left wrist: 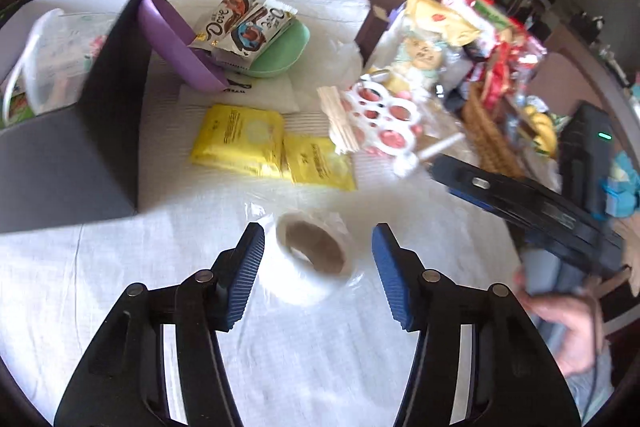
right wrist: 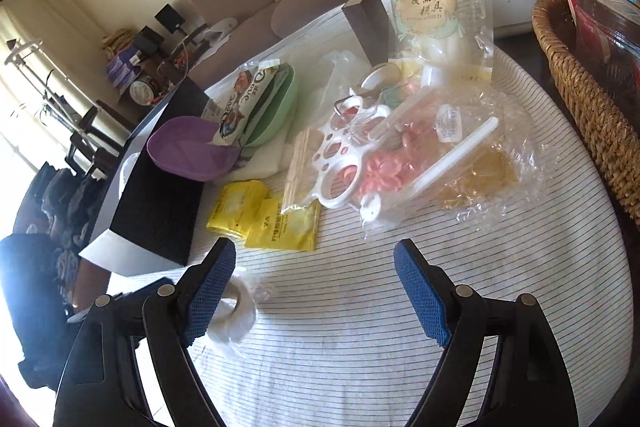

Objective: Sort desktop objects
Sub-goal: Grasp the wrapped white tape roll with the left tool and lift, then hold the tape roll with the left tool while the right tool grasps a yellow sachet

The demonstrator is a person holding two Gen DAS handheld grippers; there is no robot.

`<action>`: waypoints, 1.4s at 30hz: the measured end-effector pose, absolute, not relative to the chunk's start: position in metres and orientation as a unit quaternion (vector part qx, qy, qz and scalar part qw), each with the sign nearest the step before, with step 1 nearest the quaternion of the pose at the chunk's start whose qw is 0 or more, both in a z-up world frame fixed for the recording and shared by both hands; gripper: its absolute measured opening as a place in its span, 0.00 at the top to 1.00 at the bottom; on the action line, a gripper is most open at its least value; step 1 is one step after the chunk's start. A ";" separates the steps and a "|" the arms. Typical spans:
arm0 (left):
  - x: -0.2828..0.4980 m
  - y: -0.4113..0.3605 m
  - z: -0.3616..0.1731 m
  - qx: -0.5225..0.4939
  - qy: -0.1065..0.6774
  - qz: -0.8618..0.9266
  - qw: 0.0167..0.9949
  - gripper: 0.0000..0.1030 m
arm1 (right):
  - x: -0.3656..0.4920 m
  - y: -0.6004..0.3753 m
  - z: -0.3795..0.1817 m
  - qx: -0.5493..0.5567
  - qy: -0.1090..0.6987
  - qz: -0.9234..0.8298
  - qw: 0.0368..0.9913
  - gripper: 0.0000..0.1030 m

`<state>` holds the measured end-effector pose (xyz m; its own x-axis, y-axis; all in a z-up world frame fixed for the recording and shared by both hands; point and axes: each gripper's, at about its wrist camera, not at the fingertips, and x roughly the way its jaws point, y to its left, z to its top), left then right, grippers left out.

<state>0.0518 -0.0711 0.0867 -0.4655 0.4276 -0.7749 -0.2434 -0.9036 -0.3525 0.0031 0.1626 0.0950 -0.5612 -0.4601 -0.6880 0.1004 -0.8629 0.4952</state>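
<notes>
Your left gripper [left wrist: 318, 247] stands half spread around the white tape roll [left wrist: 312, 263], with the left pad at the roll's side and the right pad clear of it; whether it grips I cannot tell. The roll lies on the white tabletop [left wrist: 280, 367], near the yellow packets [left wrist: 272, 147]. Your right gripper [right wrist: 316, 287] is spread wide and holds nothing, just beside the same packets.

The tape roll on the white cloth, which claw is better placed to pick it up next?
Left. The tape roll already sits between the left claw pads, not yet pressed. The right claw hangs open over bare cloth, the roll outside it.
</notes>
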 end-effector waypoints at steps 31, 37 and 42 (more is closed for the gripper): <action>0.080 -0.051 0.027 -0.495 0.004 0.844 0.205 0.23 | -0.002 0.131 0.087 0.453 -0.188 -0.853 0.179 0.18; 0.072 -0.070 0.029 -0.502 -0.077 0.835 0.209 0.37 | -0.005 0.132 0.084 0.457 -0.227 -0.836 0.205 0.18; 0.064 -0.097 0.037 -0.496 -0.113 0.839 0.193 0.38 | -0.011 0.133 0.074 0.468 -0.270 -0.813 0.218 0.18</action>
